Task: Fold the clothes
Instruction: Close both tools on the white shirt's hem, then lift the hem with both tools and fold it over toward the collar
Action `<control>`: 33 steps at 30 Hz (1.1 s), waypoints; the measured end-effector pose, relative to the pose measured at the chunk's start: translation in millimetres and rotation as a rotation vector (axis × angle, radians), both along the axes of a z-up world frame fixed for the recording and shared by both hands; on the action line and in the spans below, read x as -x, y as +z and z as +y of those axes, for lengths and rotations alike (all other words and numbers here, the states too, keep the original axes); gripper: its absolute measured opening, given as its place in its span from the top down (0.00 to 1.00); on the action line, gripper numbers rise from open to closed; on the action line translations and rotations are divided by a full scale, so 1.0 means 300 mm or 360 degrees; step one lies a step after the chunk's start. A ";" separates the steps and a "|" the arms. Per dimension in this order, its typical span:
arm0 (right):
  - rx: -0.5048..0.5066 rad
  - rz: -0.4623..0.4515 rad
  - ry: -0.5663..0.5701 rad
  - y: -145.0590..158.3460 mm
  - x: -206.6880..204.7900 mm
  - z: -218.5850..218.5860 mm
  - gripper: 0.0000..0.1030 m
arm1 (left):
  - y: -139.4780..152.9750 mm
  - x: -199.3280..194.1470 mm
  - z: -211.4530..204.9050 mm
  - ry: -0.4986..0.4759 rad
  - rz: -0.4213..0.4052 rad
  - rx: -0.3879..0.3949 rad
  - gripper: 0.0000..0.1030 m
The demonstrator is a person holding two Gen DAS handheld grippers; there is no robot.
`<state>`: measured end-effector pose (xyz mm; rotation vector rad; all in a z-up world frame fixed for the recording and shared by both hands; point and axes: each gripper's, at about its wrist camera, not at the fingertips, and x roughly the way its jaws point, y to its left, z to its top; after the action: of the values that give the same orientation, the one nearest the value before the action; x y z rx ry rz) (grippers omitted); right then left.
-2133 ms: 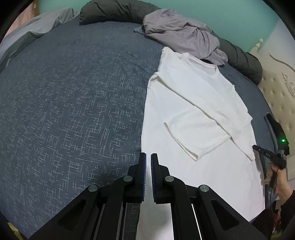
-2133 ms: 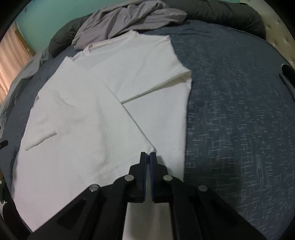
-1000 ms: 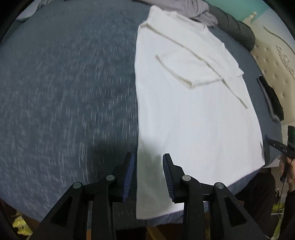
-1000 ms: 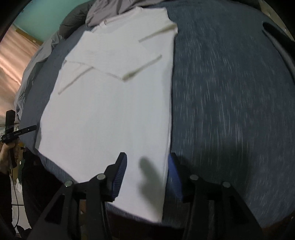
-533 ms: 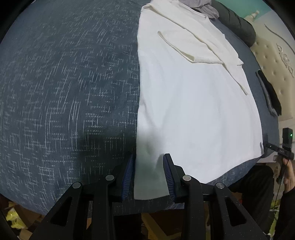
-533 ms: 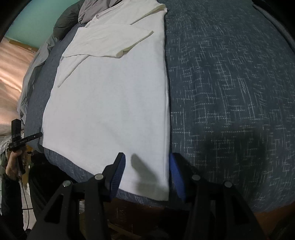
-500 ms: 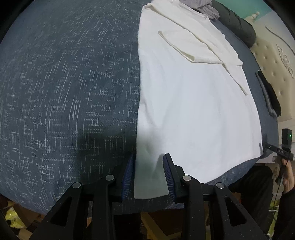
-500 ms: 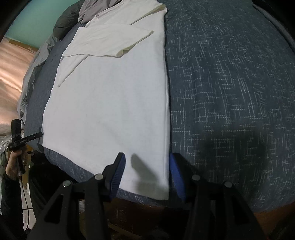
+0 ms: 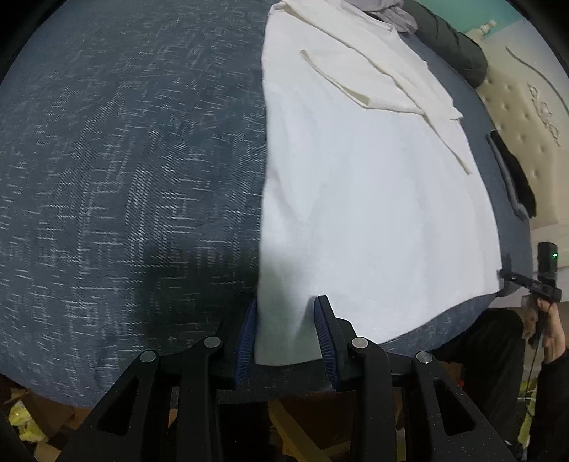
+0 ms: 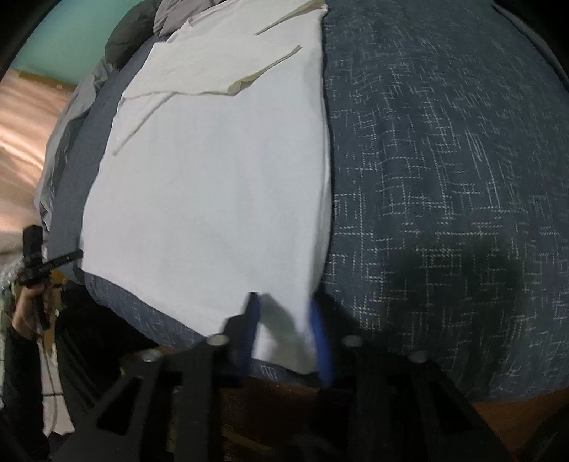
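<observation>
so a white t-shirt point(image 9: 373, 184) is laid flat on the dark blue bedspread point(image 9: 124, 160) w/ sleeves folded in. left gripper point(image 9: 286, 320) is spread open around one hem corner, right gripper point(image 10: 284, 325) likewise around the other; fabric isn't pinched. grey clothes point(image 9: 394, 12) are piled by the collar.

white T-shirt point(image 9: 362, 184), flat, sleeves folded inward

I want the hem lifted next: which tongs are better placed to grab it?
Neither clearly: left tongs and right tongs each stand open around a bottom corner of the white T-shirt.
</observation>
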<state>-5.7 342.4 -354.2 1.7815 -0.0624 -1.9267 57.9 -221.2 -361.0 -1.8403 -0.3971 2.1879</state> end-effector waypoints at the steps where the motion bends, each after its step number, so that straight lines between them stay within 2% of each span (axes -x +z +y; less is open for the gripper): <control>1: -0.0004 0.0008 0.0018 0.003 -0.003 -0.005 0.91 | 0.002 -0.003 0.001 -0.0009 0.0006 0.0003 0.81; 2: -0.0002 0.0014 0.0032 0.007 -0.004 -0.009 0.92 | 0.006 -0.006 0.002 -0.0017 0.0015 -0.0003 0.88; 4: 0.0035 0.0012 0.0027 0.018 0.000 -0.007 0.95 | 0.028 -0.011 0.010 -0.0028 0.0048 -0.0010 0.97; 11: 0.0251 0.0052 0.0005 0.127 0.029 -0.004 0.95 | 0.154 0.001 0.024 -0.0064 0.0203 -0.0068 0.97; 16: 0.0382 0.0105 -0.0036 0.214 0.107 -0.005 0.96 | 0.237 0.059 0.039 -0.0079 0.0282 -0.0114 0.97; 18: 0.0407 0.0124 -0.0050 0.239 0.145 -0.011 0.96 | 0.284 0.115 0.079 -0.0079 0.0311 -0.0109 0.97; 23: 0.0461 0.0170 -0.0086 0.288 0.285 -0.040 0.96 | 0.355 0.246 0.069 -0.0064 0.0381 -0.0117 0.97; 33: 0.0539 0.0243 -0.0190 0.347 0.648 -0.027 0.96 | 0.438 0.656 0.078 -0.0006 0.0451 -0.0143 0.97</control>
<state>-200.1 334.2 -250.0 1.4334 -0.4240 -1.9896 -138.8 -197.8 -229.6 -1.4557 -0.4234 2.3420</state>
